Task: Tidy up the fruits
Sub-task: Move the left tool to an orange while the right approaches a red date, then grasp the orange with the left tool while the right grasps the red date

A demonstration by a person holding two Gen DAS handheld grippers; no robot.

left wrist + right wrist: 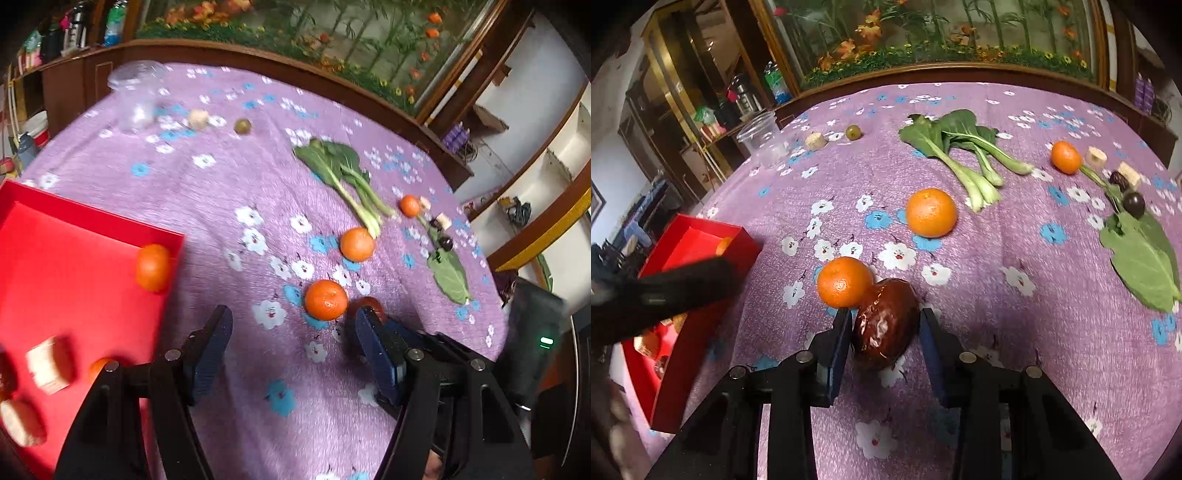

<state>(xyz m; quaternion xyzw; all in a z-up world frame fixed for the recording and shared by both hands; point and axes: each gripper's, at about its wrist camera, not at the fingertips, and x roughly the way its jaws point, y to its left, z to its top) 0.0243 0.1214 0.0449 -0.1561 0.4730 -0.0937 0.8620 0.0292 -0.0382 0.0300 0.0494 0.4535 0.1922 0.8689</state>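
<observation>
Right now the coming move turns on the dried date (pixel 885 325), which lies on the purple flowered worktop (pixel 1015 332) directly between the fingers of the right claw (pixel 886 325), low in the middle of the right wrist view. Its long axis runs from lower left to upper right, slanted across the gap, not square to the pads. The left pad looks to be touching the date's flank; the right pad stands just off it with a sliver of cloth showing, so the claw is partly closed around the fruit and, as I judge it, not yet gripping. A tangerine (pixel 844 282) sits touching the date's upper left end, just beyond the left fingertip, and could be nudged as the jaws close. The right claw points steeply down at the cloth.

The left claw (pixel 291 321) is well open and holds nothing, hovering over bare cloth in the lower middle of its own view, tilted downward; the same tangerine (pixel 326 299) lies just beyond its right finger. The red box (pixel 74 266) fills the lower left of that view, already holding a tangerine and some pale pieces. Two more tangerines (pixel 931 212) and leafy greens (pixel 960 147) lie further up the worktop. The right hand is plainly nearer the date.
</observation>
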